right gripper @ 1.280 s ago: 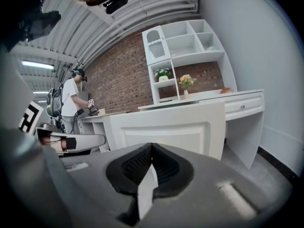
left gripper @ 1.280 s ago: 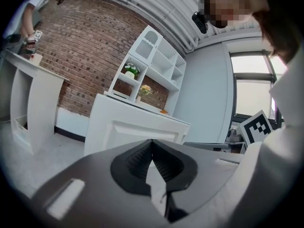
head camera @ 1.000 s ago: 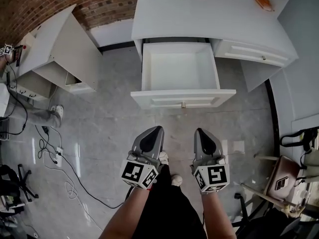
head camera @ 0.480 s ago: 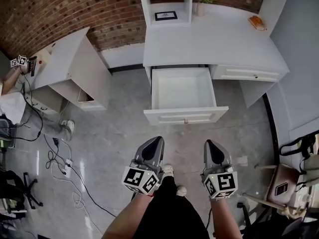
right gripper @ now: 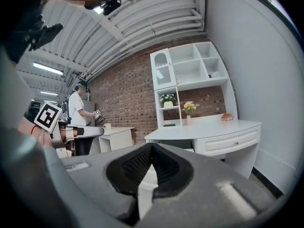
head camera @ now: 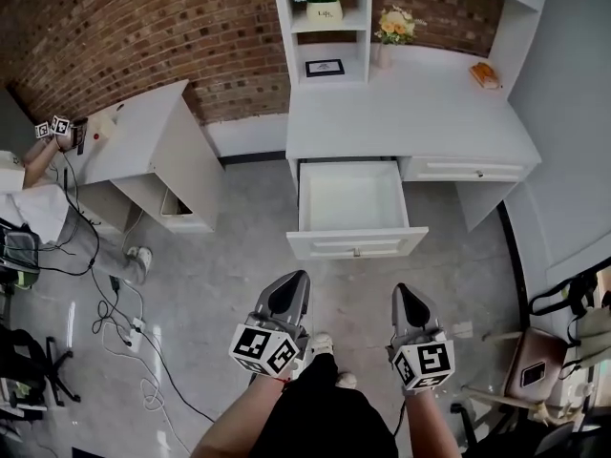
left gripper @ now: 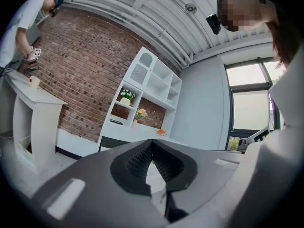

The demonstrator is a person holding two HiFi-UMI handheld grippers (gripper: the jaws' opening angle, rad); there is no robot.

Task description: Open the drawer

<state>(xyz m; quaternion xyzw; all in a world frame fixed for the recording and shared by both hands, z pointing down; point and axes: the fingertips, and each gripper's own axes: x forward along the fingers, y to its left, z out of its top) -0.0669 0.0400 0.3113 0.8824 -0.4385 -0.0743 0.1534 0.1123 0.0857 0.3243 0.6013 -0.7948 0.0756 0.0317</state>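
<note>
Holding nothing, the left gripper [head camera: 292, 282] and right gripper [head camera: 410, 295] have their jaws pressed together. Both hang well short of the drawer [head camera: 355, 244], likely because the pull is already done. The drawer stands far out from the desk [head camera: 410, 127], straight ahead of both grippers, and is empty.

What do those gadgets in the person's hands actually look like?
The left gripper and the right gripper are each a grey wedge-shaped shell, tapering forward, with a black inset on top. The fingers have a black ribbed lining. At the back of each sits a cube of black-and-white square markers. No cables show on them, and no sleeves on the forearms.
</note>
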